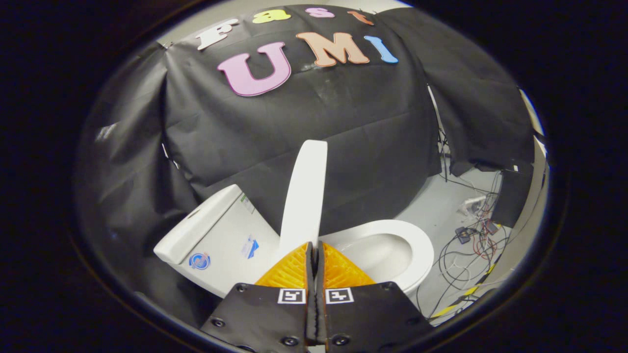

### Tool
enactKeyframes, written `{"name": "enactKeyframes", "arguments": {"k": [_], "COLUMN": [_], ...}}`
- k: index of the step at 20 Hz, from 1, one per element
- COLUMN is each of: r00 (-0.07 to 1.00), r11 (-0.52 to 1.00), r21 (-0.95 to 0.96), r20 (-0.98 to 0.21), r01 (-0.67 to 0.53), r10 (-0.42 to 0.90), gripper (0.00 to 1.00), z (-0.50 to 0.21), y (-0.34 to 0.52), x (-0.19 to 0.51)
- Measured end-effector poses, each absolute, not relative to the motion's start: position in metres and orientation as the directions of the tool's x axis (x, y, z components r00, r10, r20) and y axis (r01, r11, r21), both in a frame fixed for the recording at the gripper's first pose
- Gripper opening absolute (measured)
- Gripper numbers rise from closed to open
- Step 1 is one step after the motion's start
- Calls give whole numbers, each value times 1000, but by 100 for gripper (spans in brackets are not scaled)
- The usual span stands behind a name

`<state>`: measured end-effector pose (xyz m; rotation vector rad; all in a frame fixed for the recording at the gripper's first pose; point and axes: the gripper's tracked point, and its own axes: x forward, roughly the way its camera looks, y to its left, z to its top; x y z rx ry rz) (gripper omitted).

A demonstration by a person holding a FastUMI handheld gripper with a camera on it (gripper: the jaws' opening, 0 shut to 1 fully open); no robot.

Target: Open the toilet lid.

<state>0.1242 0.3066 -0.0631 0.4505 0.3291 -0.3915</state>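
The tongs point(314, 245) are pressed together, nothing visibly held between them; the toilet lid point(305, 191) stands raised, edge-on, just ahead of them; the tank point(216, 235) sits left, the open bowl point(392, 245) right; cables point(466, 250) lie on the floor point(436, 211) beyond.

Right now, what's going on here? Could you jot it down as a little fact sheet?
Lid: toilet lid raised, standing nearly upright, seen edge-on just ahead of the fingers
Gripper: gripper fingers closed together at the lid's lower edge; whether they pinch it cannot be told
Bowl: toilet bowl uncovered, beside the lid
Tank: tank on the lid's other side, stickers on it
Floor: cables lying beyond the bowl
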Motion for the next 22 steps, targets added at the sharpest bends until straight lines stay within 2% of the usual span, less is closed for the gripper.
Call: {"name": "enactKeyframes", "arguments": {"k": [12, 22], "r00": [900, 920], "r11": [870, 927], "r21": [320, 220], "r20": [-351, -321], "r01": [375, 303], "r10": [-259, -225], "gripper": [1, 1], "z": [-39, -24], "y": [343, 384], "x": [147, 167]}}
